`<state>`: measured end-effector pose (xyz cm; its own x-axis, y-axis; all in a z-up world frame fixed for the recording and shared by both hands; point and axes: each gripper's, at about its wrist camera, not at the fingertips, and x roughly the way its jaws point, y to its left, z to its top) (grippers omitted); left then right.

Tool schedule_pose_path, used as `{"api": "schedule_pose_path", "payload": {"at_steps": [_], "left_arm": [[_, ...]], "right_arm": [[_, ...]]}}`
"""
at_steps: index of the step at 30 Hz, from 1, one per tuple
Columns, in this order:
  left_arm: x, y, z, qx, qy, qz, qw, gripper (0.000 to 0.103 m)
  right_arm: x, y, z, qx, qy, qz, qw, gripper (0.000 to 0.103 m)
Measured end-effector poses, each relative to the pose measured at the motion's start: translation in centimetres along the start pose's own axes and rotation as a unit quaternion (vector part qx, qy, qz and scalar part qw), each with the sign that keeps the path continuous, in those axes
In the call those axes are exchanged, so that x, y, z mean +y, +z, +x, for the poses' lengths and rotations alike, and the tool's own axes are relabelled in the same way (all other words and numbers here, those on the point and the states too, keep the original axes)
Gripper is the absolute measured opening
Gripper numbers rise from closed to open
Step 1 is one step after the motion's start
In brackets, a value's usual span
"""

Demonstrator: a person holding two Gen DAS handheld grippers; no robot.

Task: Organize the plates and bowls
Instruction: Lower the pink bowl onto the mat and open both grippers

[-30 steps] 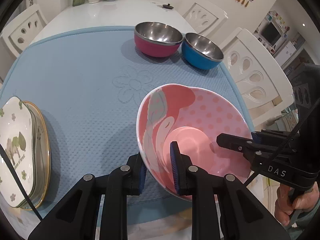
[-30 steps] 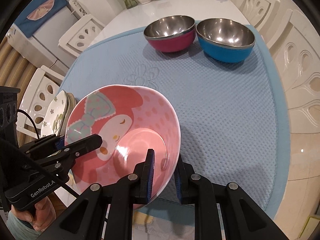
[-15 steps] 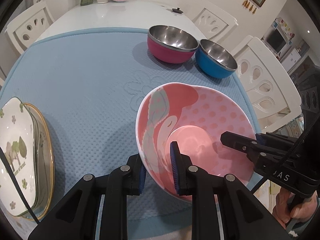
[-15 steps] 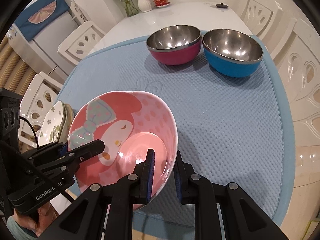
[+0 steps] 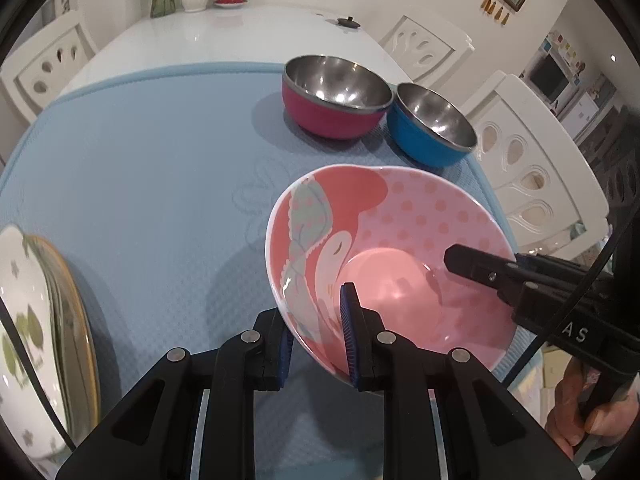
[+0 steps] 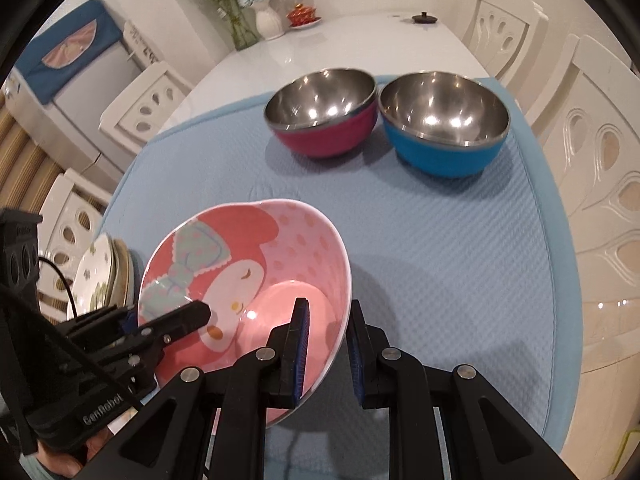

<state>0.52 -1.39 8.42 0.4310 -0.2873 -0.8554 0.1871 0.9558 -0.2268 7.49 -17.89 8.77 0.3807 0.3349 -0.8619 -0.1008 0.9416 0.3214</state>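
Above the near part of a blue quilted mat on a glossy white table, a pink bowl printed with a cartoon face and polka dots is held tilted by both grippers. The left gripper pinches the bowl's left rim between its blue ribbed jaws, one inside, one outside. The right gripper pinches the opposite rim the same way. At the far side of the mat stand two round steel-lined bowls, touching or nearly so: a red bowl on the left and a blue bowl on the right. A stack of shallow floral plates rests at the mat's near left edge.
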Motion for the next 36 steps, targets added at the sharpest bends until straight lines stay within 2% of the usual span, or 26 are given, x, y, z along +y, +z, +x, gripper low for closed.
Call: {"api": "schedule_pose_path", "payload": {"at_steps": [5, 7, 11, 13, 15, 18, 23, 30, 33, 34, 36], "left_arm": [[1.0, 0.9, 1.4, 0.003, 0.005, -0.015, 0.9999, 0.019], [1.3, 0.8, 1.9, 0.010, -0.005, -0.022, 0.9997, 0.019], [0.7, 0.5, 2.0, 0.017, -0.002, -0.014, 0.9998, 0.020], [0.9, 0.6, 2.1, 0.034, -0.012, -0.026, 0.9990, 0.020], [1.5, 0.6, 2.1, 0.043, -0.023, -0.042, 0.9979, 0.025], [2.6, 0.5, 0.8, 0.034, -0.028, -0.065, 0.9969, 0.030], [3.7, 0.4, -2.0, 0.015, -0.030, -0.085, 0.9958, 0.030], [3.0, 1.4, -5.1, -0.005, -0.022, -0.086, 0.9960, 0.030], [1.9, 2.7, -6.9, -0.017, -0.007, -0.075, 0.9970, 0.031], [1.7, 3.1, -7.4, -0.019, -0.005, -0.073, 0.9971, 0.035], [1.2, 4.1, -8.6, -0.027, 0.003, -0.070, 0.9972, 0.040]], "right_arm": [[-0.6, 1.2, 2.0, 0.001, 0.002, 0.010, 1.000, 0.017], [-1.0, 1.0, 2.8, 0.009, 0.006, 0.019, 1.000, 0.017], [-1.2, 0.3, 3.1, 0.019, 0.014, 0.020, 1.000, 0.017], [-1.5, 0.1, 3.5, 0.040, 0.025, 0.030, 0.998, 0.017], [-2.0, -0.2, 3.9, 0.062, 0.039, 0.048, 0.996, 0.017], [-3.1, -0.6, 3.4, 0.071, 0.058, 0.071, 0.993, 0.020], [-4.0, -1.1, 1.0, 0.056, 0.063, 0.089, 0.992, 0.032], [-4.8, -0.6, -2.3, 0.030, 0.070, 0.112, 0.991, 0.033], [-4.8, 0.1, -3.9, 0.007, 0.074, 0.116, 0.990, 0.045], [-4.9, 0.3, -4.5, -0.003, 0.076, 0.116, 0.990, 0.054], [-4.4, 1.0, -5.8, -0.026, 0.079, 0.109, 0.991, 0.054]]}}
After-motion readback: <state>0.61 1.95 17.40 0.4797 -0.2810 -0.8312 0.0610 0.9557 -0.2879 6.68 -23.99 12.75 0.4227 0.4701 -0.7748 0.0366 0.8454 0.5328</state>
